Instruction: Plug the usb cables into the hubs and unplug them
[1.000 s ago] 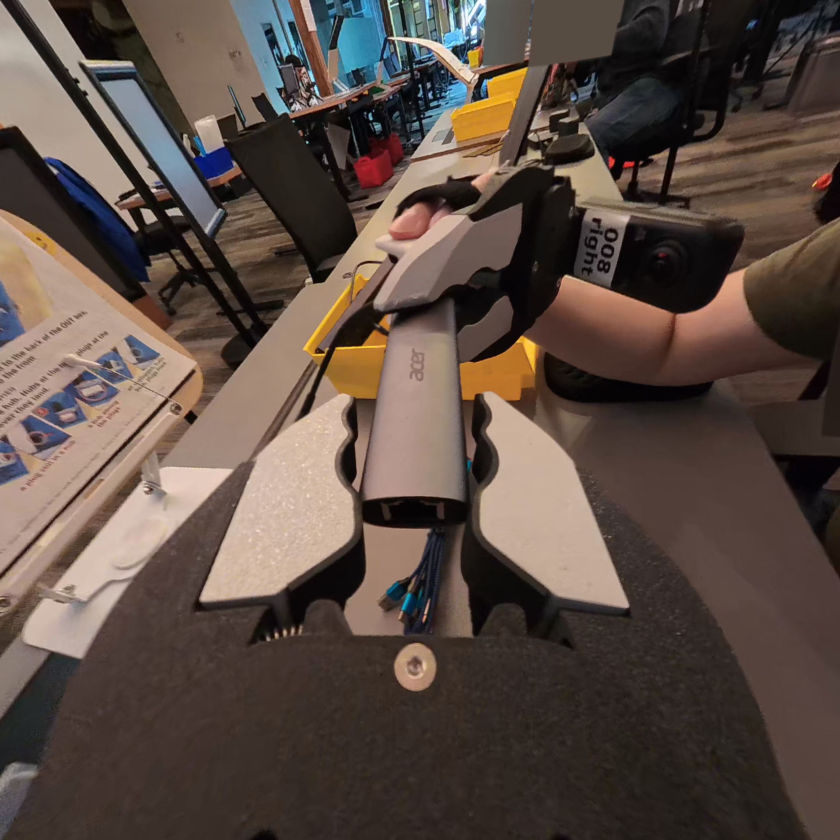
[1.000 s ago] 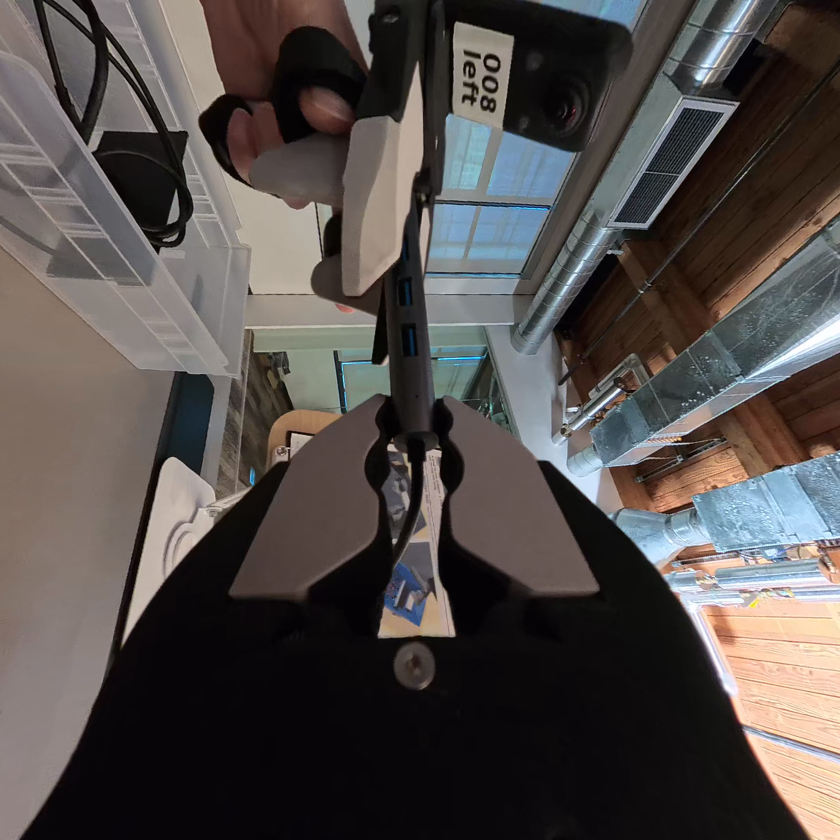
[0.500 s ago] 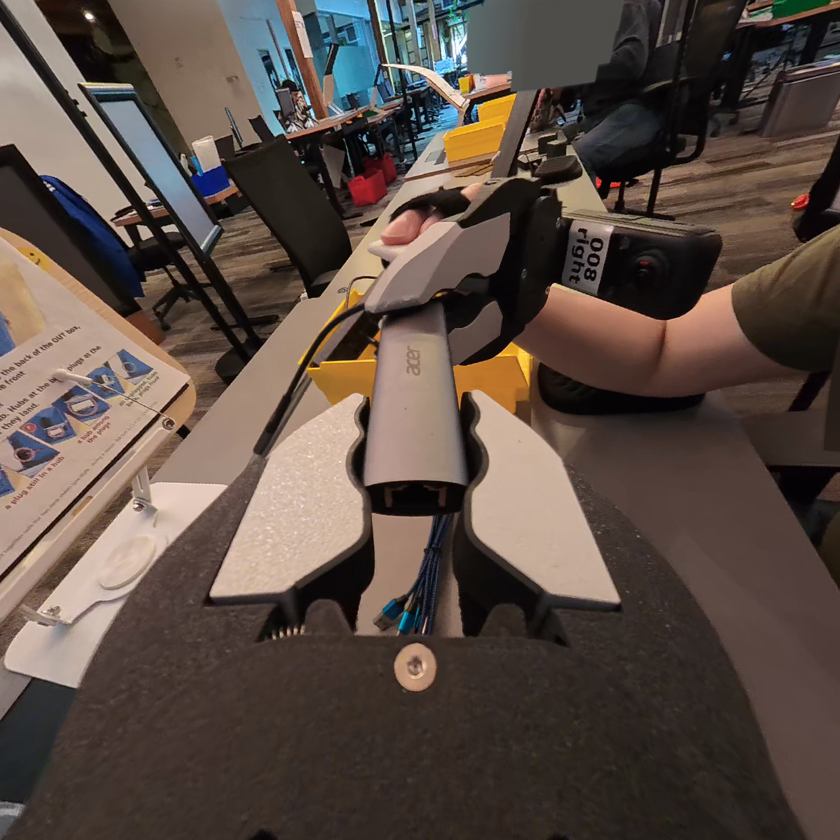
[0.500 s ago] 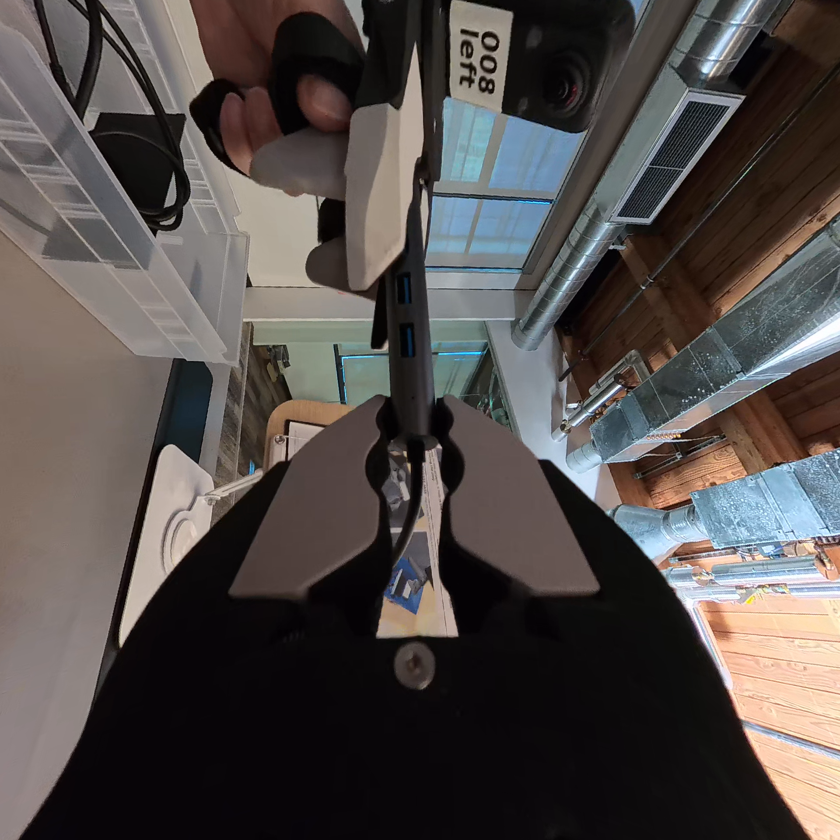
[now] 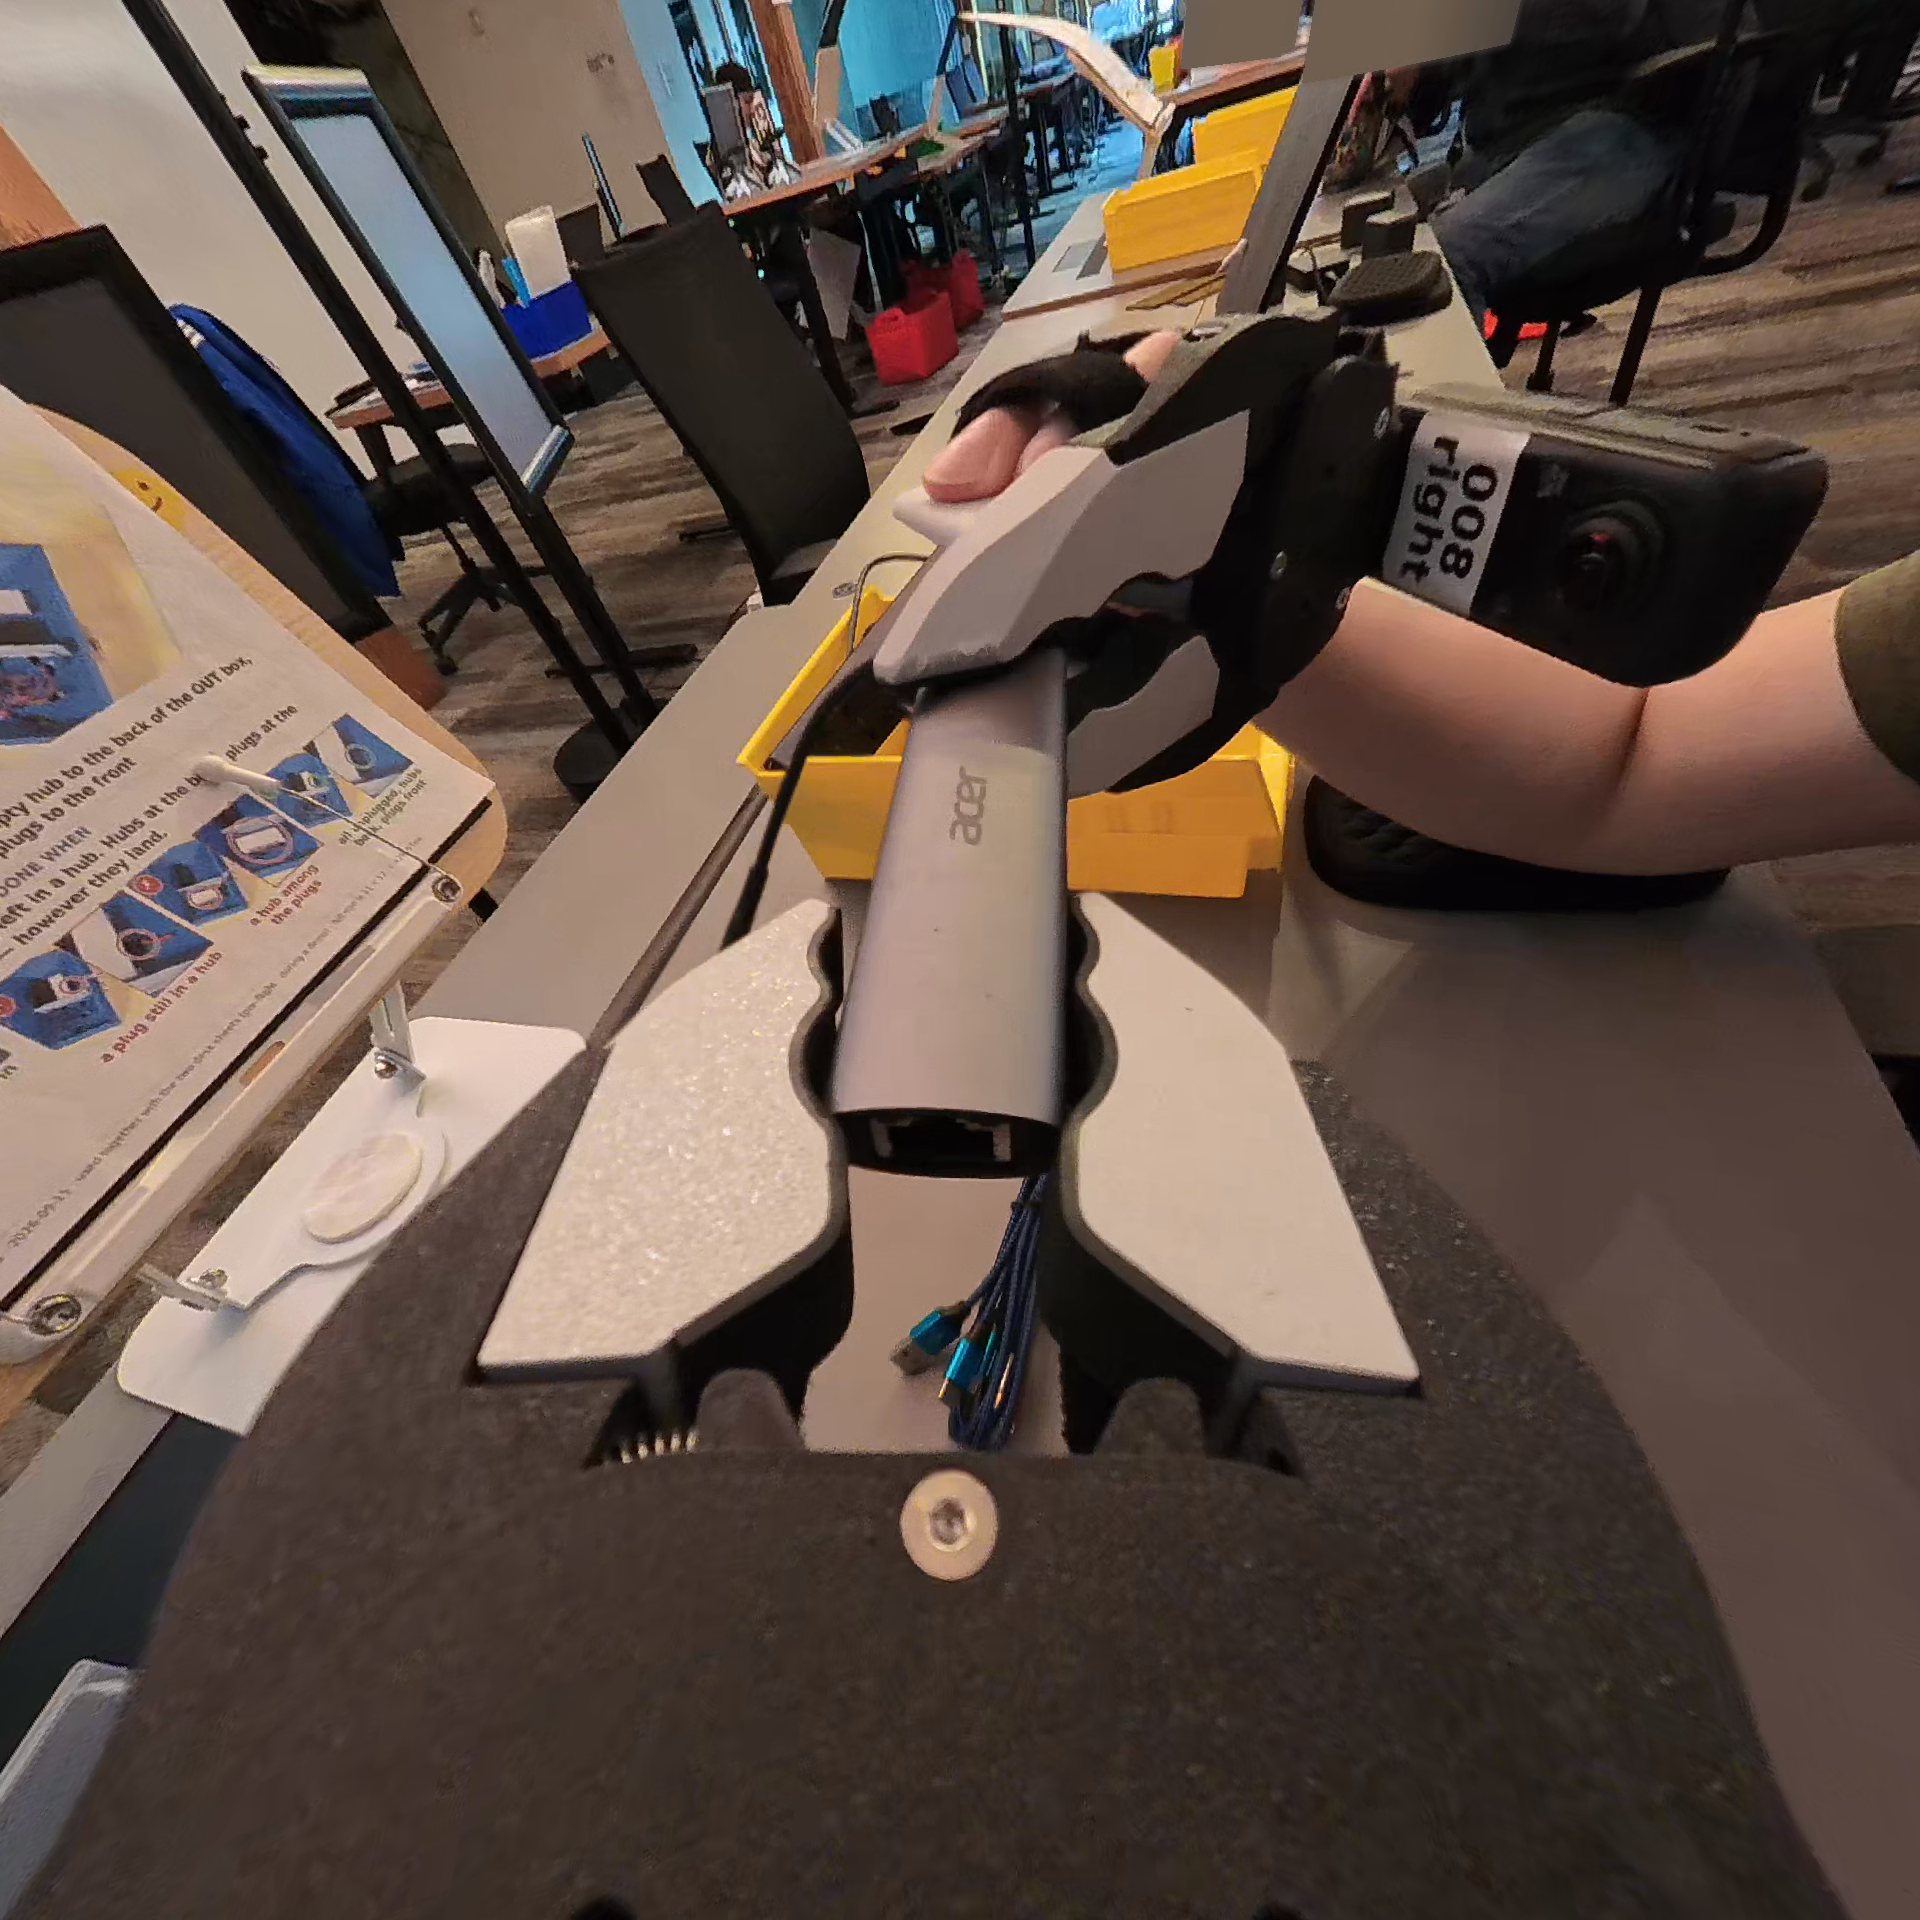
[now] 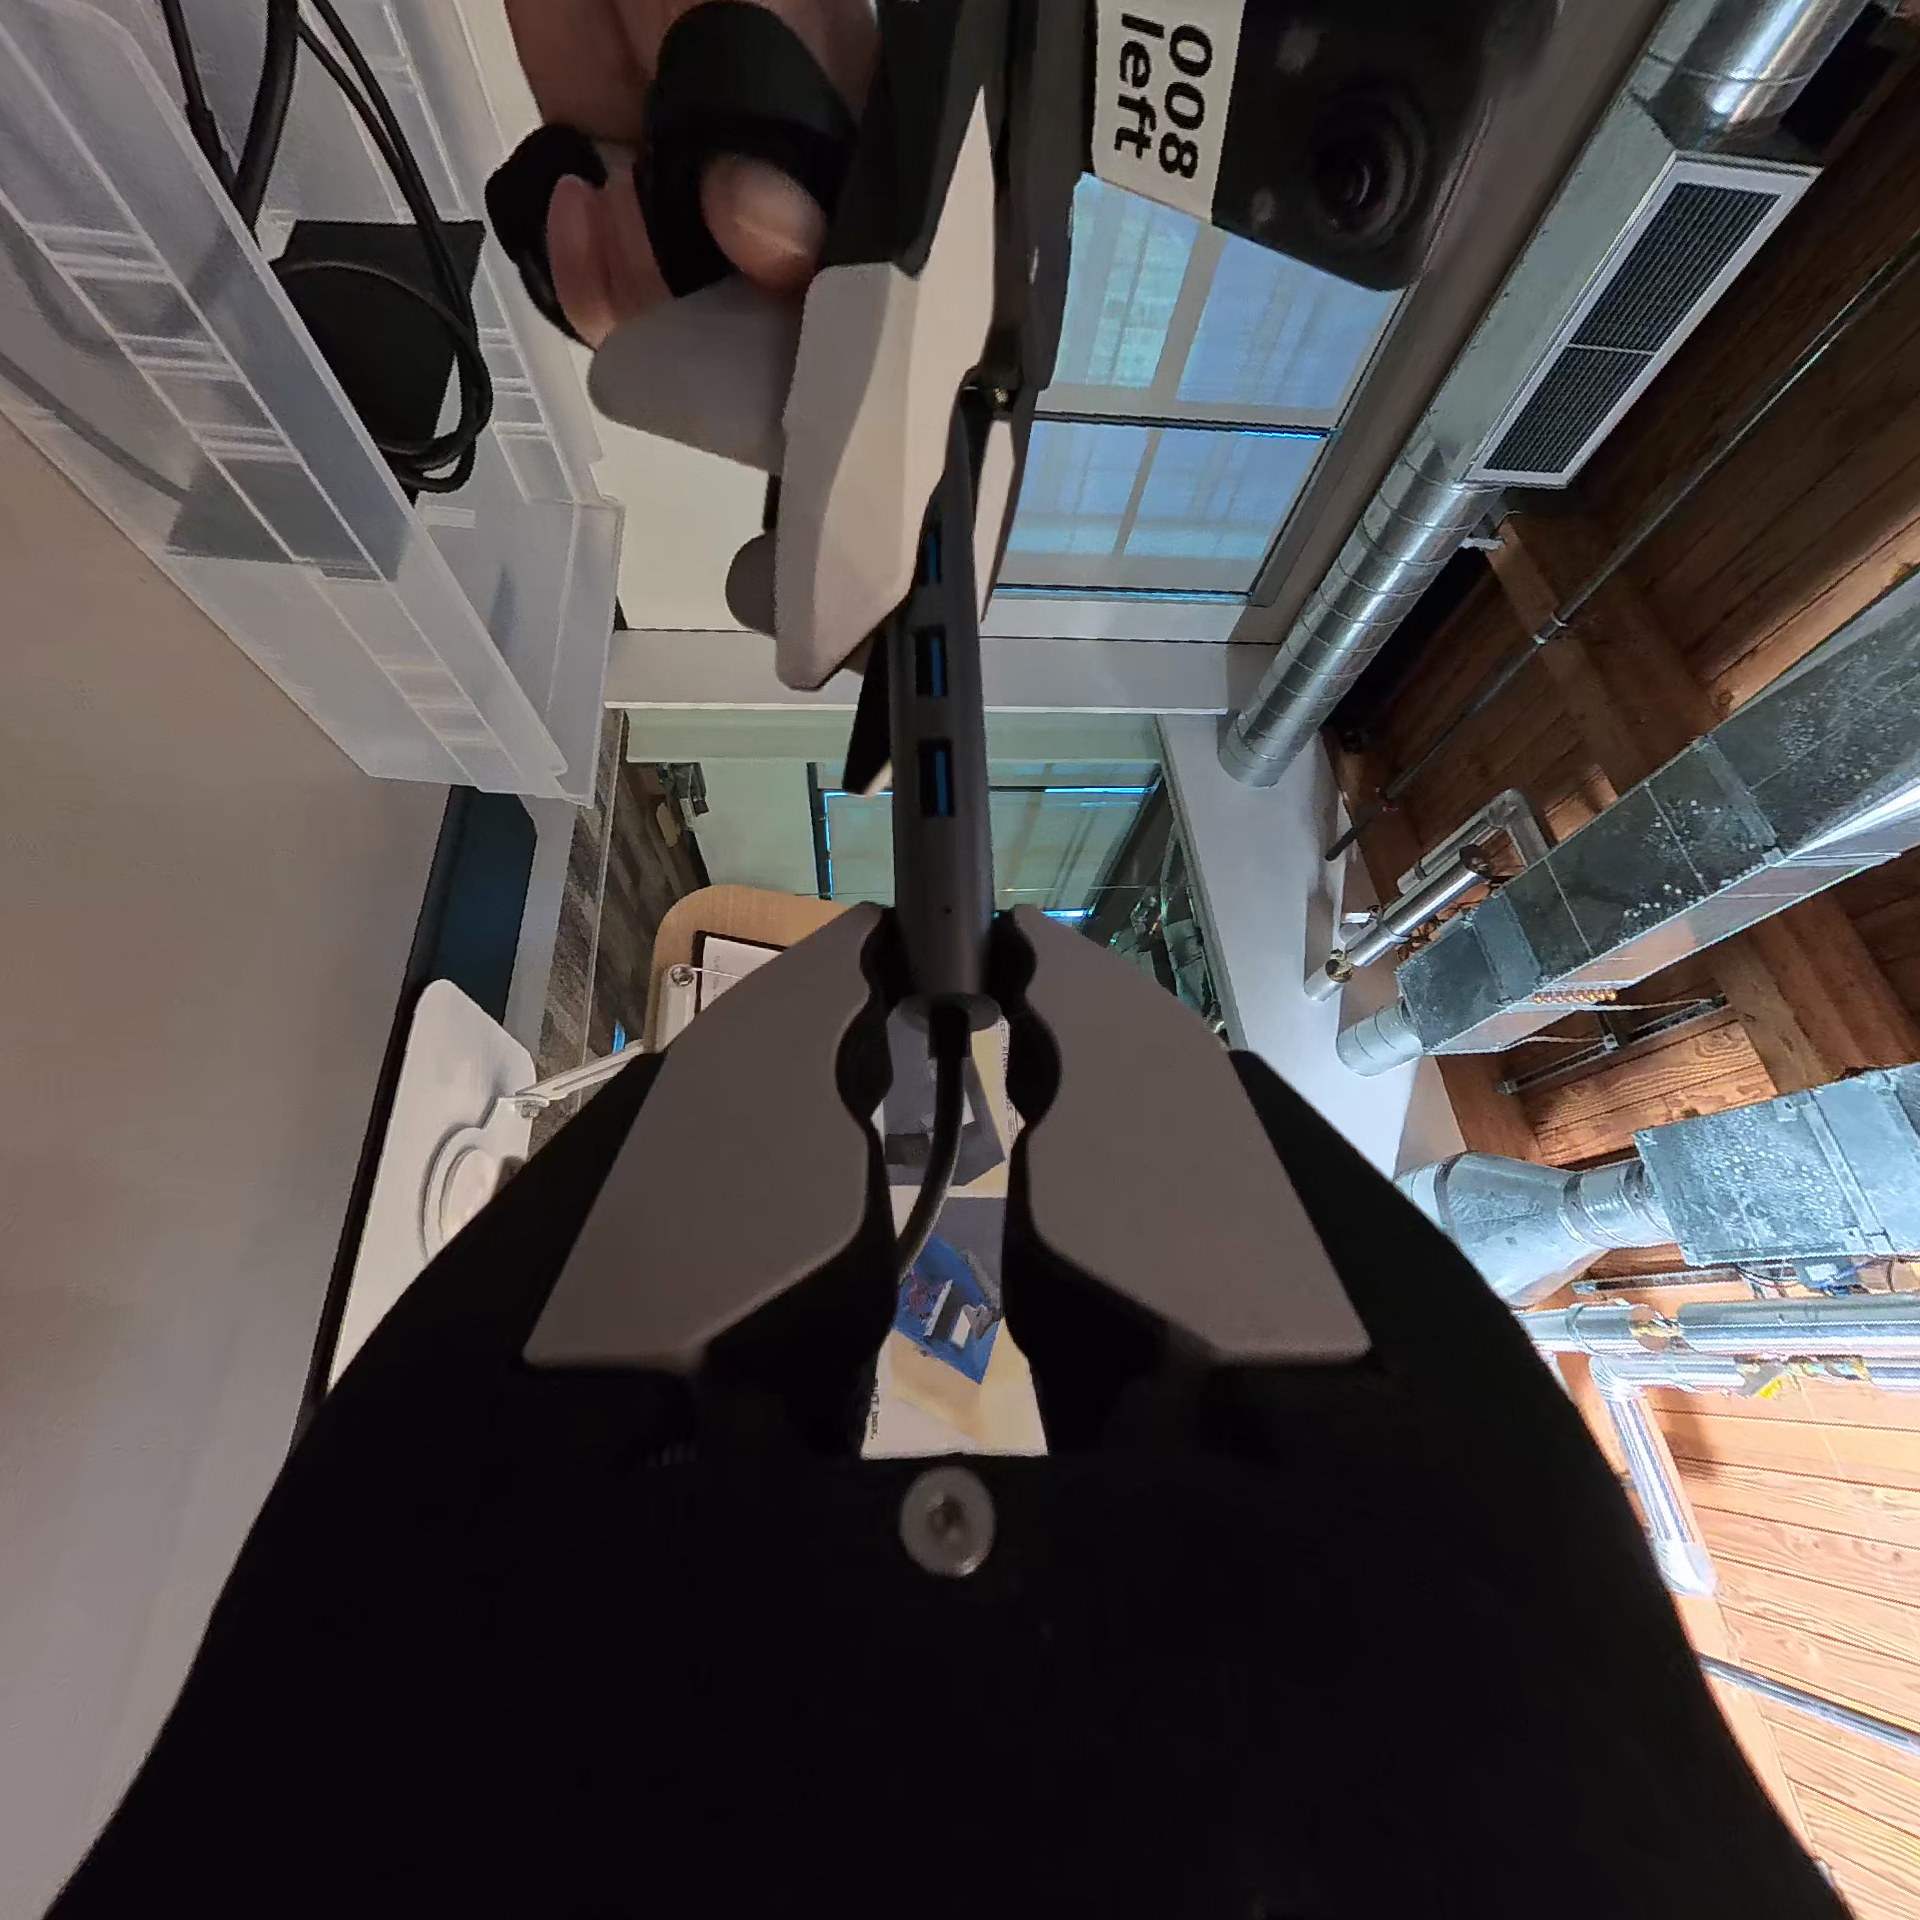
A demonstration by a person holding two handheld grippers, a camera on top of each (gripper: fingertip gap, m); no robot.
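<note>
**Left wrist view: one hub clamped at both ends**

Left wrist view shows the hub [image 5: 961, 914], a slim bar of smooth brushed grey metal with squared edges, lying lengthwise between the two flat, matte-grey fingers [image 5: 675, 1164] of the left claw [image 5: 948, 940]. The claw is closed narrowly on the hub's near end, whose dark rectangular port faces the camera. At the hub's far end the right claw [image 5: 1039, 665] pinches it from above and below with its own pale, angular fingers, a person's hand [image 5: 1023, 431] in a black fingerless glove behind them. A thin black cable [image 5: 769, 821] trails from that far end down past the left finger.

Right wrist view gives the same hub [image 6: 940, 831] edge-on, thin as a blade, with glossy blue ports in a row along its narrow side. The right claw [image 6: 943, 951] grips the end where the round black cable [image 6: 935, 1122] emerges; the left claw [image 6: 914, 582] holds the opposite end.

Below the left claw, seen through the gap between its fingers, a bundle of blue braided usb cables [image 5: 987, 1340] with shiny blue plugs lies on the smooth grey surface [image 5: 1507, 1091]. Beyond the claw sits a yellow plastic bin [image 5: 1153, 831] with straight walls. Left of the claw stands a tilted printed sheet [image 5: 156, 810] on a white stand. In the right wrist view, a clear ribbed plastic box [image 6: 343, 540] sits left of the claw.
</note>
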